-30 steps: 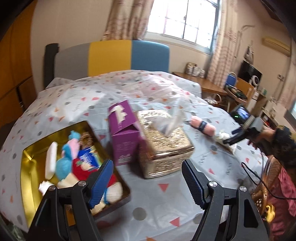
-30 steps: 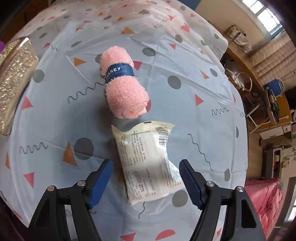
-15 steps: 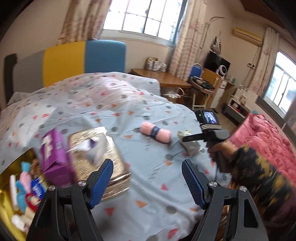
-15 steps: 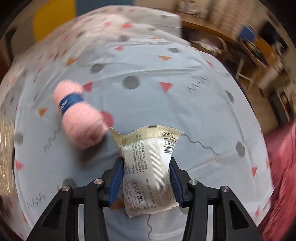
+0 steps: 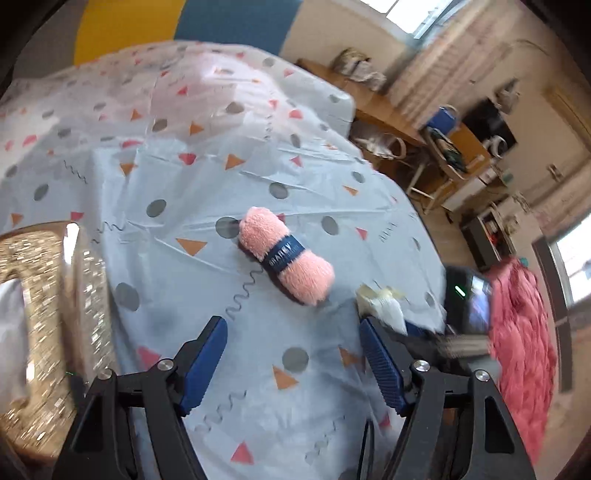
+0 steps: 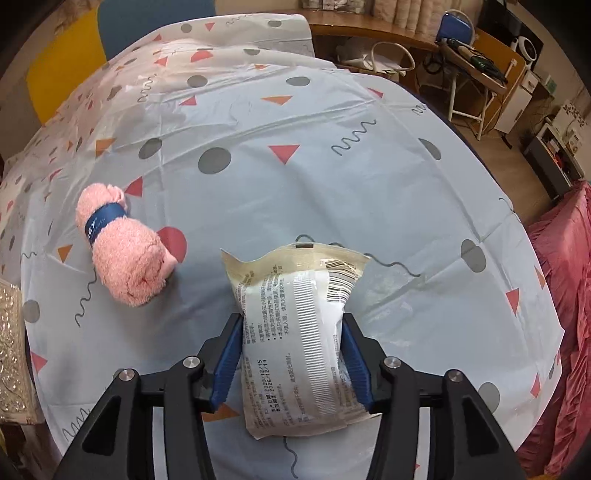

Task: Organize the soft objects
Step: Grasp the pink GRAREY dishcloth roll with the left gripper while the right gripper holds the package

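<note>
Right gripper (image 6: 291, 354): clamped on the packet (image 6: 295, 332), 1 blue pad pressed to each long side. Its jaws have just eased a little wider, and the packet sits between them with the pads on it.
Packet: white and cream plastic, printed text and a barcode facing up. It points away from the gripper, far sealed edge over the cloth (image 6: 332, 166). Whether it is lifted or resting on the cloth cannot be told.
Left gripper (image 5: 291, 354): jaws apart, nothing between them, bare cloth under the gap. They have just narrowed a little. It is aimed down at the cloth, short of the yarn (image 5: 286, 254).
Yarn: pink fluffy skein with a dark blue band round its middle, lying on the cloth. It lies near the packet, apart from it, on the packet's left in the right wrist view.
Cloth: pale blue with grey dots, red and orange triangles and squiggles.
Gold box (image 5: 40, 314): glittery, at the left edge of the left wrist view, blurred.
Background: desk (image 6: 369, 35), chair (image 6: 476, 77) and a pink blanket (image 6: 565, 314) beyond the cloth's edge.
</note>
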Available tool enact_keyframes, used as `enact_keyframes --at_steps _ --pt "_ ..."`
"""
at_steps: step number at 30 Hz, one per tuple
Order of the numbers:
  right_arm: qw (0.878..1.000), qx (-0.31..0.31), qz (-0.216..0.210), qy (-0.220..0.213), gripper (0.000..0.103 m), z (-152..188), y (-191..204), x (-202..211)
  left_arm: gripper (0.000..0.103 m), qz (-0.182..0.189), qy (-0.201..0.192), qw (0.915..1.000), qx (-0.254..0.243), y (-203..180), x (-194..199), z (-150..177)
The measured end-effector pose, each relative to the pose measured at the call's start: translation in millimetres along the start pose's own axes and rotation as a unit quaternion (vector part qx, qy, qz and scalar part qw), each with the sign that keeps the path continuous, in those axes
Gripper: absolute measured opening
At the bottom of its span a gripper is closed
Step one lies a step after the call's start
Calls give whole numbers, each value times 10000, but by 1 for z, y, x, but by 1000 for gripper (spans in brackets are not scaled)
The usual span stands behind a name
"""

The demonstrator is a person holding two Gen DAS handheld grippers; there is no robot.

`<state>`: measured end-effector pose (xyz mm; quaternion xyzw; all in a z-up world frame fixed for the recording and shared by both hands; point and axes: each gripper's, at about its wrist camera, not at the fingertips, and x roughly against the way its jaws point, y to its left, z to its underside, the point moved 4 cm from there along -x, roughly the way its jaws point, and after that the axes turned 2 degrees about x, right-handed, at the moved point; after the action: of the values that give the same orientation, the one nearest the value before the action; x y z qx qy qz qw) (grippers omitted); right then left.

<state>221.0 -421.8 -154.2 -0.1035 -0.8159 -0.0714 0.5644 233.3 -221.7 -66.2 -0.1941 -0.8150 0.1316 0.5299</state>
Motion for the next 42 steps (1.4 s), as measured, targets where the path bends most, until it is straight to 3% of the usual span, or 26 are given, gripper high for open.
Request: enact_keyframes --at_steps 5,10,15,19,20,21,23,28,30,35,37,39,42 --pt "9999 -95 -73 57 55 0 -4 -2 71 -208 378 9970 643 9 -58 -26" --pt "9999 -83 -57 69 55 -6 -4 -5 72 -438 449 9949 789 2 -95 -43" --pt "9999 -79 -57 76 55 -6 -3 -5 73 -652 611 9930 775 -4 -126 -54" --pt "10000 24 10 69 55 -5 -1 -6 69 -896 867 9911 458 -1 -143 -45" --pt "9999 88 65 82 55 -5 1 -7 65 -934 842 9916 306 -2 -143 -44" --pt "9998 146 113 92 55 -4 2 -8 49 -994 820 9916 118 -3 -140 -43" --pt "9995 232 174 107 56 -4 5 -9 43 -930 813 9922 -137 -4 -133 -39" --pt "9996 231 155 83 56 -4 5 -11 42 -953 749 9870 -1059 -4 -100 -5" --pt "9994 296 182 47 56 -3 6 -10 42 -761 783 9845 -1370 -3 -82 20" --pt "9998 193 82 51 57 3 2 -10 42 -752 665 9745 -2006 9 -49 82" --pt "9999 44 -27 127 60 3 -4 -14 43 -805 572 9730 -2087 18 -49 97" --pt "9997 -105 -141 155 60 3 -8 -14 44 -734 552 9789 -1827 25 -58 102" --pt "9999 -50 -69 132 61 4 -7 -14 44 -747 315 9809 -1768 28 -56 106"
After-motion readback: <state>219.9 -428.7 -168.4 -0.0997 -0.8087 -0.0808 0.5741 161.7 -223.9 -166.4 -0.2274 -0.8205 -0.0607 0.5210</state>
